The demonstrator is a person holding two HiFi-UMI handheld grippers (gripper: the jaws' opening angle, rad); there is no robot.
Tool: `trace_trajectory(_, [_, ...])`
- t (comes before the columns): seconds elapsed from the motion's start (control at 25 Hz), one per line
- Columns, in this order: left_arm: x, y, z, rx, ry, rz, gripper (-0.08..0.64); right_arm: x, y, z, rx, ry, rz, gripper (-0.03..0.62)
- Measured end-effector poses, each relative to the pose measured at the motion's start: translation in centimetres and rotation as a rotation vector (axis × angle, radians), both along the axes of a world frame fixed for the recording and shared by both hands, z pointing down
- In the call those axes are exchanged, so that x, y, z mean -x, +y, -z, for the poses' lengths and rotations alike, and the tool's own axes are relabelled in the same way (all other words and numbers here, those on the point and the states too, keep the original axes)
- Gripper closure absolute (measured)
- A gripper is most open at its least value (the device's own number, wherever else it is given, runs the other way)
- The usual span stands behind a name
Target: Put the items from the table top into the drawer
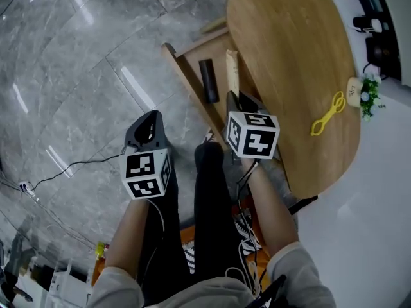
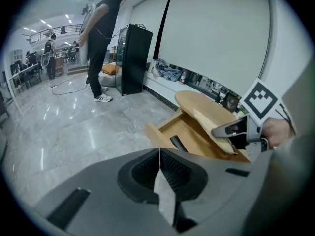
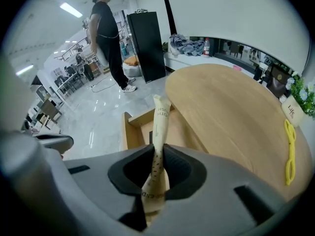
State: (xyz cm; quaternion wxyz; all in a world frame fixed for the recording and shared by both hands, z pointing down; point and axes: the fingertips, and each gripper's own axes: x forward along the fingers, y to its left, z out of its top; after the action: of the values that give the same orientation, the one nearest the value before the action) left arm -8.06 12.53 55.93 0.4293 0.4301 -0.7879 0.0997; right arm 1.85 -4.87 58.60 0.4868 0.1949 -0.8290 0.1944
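Note:
The round wooden table (image 1: 289,50) has its drawer (image 1: 183,76) pulled open over the grey floor. A black stick-shaped item (image 1: 207,80) lies inside it. My right gripper (image 1: 234,101) is shut on a long tan paper packet (image 1: 232,74), which hangs above the drawer at the table's edge. The right gripper view shows the packet (image 3: 160,127) running out from between the jaws (image 3: 156,181) toward the drawer (image 3: 129,132). A yellow plastic item (image 1: 329,113) lies on the table top near its right edge. My left gripper (image 1: 149,126) hangs over the floor left of the drawer, shut and holding nothing (image 2: 160,173).
A small white tag (image 1: 354,90) and a green plant (image 1: 369,95) sit at the table's far right edge. A person (image 2: 101,43) stands by a black cabinet (image 2: 132,58) in the background. A cable (image 1: 70,169) trails over the floor at left. My legs are below the grippers.

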Motion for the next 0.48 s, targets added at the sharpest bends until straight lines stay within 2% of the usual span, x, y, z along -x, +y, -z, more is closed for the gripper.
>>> trace_trajectory(0.12, [-0.1,-0.1,-0.2,-0.001,0.001,-0.007,0.549,-0.7,-0.2,-0.6,-0.004,0.02,0.007,0.529])
trace_trajectory(0.24, [-0.1,-0.6,-0.1,-0.004,-0.003,-0.019,0.55,-1.3,-0.3,-0.9,-0.003,0.03,0.008,0.462])
trace_trajectory(0.48, [-0.1,-1.7,0.1,-0.012,-0.009,-0.025,0.549,-1.9,-0.9,-1.0,0.003,0.032,-0.015,0.46])
